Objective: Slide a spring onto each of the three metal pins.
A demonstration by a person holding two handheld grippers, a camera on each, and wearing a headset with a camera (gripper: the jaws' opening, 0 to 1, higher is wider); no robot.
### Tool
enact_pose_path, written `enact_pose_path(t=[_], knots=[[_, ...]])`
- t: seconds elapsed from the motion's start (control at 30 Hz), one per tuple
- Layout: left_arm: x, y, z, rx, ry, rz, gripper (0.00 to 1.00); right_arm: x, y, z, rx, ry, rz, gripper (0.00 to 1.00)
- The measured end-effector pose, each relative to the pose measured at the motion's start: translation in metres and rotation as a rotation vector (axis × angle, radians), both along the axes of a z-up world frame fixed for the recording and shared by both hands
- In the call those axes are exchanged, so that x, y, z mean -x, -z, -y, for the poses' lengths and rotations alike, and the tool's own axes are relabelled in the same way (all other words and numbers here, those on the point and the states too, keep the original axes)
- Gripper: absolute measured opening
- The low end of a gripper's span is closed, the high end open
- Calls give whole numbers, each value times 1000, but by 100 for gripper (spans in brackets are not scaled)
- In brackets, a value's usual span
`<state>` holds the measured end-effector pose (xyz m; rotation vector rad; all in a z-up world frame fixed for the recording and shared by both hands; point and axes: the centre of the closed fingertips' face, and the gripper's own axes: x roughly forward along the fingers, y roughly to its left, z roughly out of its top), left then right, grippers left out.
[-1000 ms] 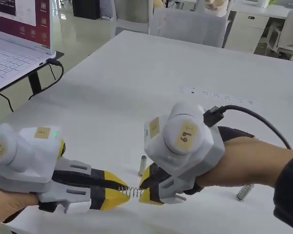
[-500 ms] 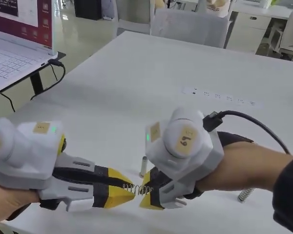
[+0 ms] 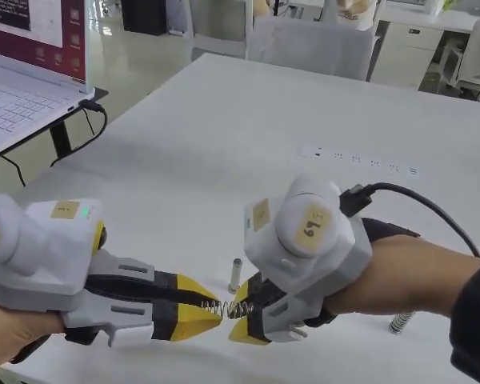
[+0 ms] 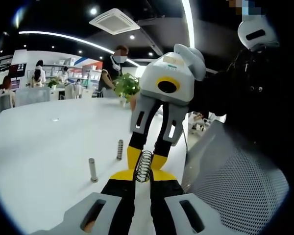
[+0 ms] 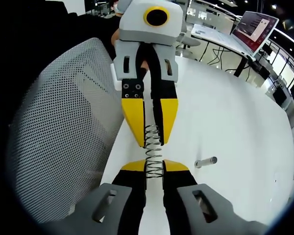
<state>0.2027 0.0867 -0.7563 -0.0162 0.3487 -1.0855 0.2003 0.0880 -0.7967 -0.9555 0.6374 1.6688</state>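
A small steel spring [image 3: 224, 308] spans the gap between my two grippers, just above the white table [image 3: 224, 144]. My left gripper [image 3: 212, 309] is shut on one end and my right gripper [image 3: 238, 312] on the other, yellow tips facing each other. The left gripper view shows the spring [image 4: 144, 166] rising from my left gripper [image 4: 143, 175] into the opposite tips. In the right gripper view the spring [image 5: 153, 149] runs up from my right gripper [image 5: 154, 167]. A bare metal pin [image 3: 234, 274] stands upright just behind. Another pin wearing a spring [image 3: 398, 322] stands beyond my right forearm.
An open laptop [image 3: 16, 88] sits on a side stand at the upper left, its cable [image 3: 92, 112] hanging down. The table's left edge is close to my left hand. A mesh chair [image 4: 235, 181] is beside the table. People stand in the far background.
The grippers stay tip to tip with the spring between them. Both have drifted slightly, and the spring now reads a little shorter between the tips.
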Motion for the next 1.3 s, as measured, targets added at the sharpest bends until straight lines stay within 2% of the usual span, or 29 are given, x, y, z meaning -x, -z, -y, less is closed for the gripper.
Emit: enact_pose_path(t=[0.27,0.67,1.0,1.07,1.23,1.3], knots=[[0,4,0,-20,2,9,3,1,-8,-1,-9,1,2,9],[0,10,3,-49,18,20,3,4,-20,-5,-16,10,-21,9],[0,8,4,-47,24,38,3,6,-23,-5,2,4,-14,9],[1,7,6,-57,32,48,3,6,-24,-4,10,1,-13,9],[3,9,9,-112,65,79,3,9,-23,-3,30,-13,-10,9],[4,9,8,-117,69,78,3,10,-23,-2,31,-15,-10,9]])
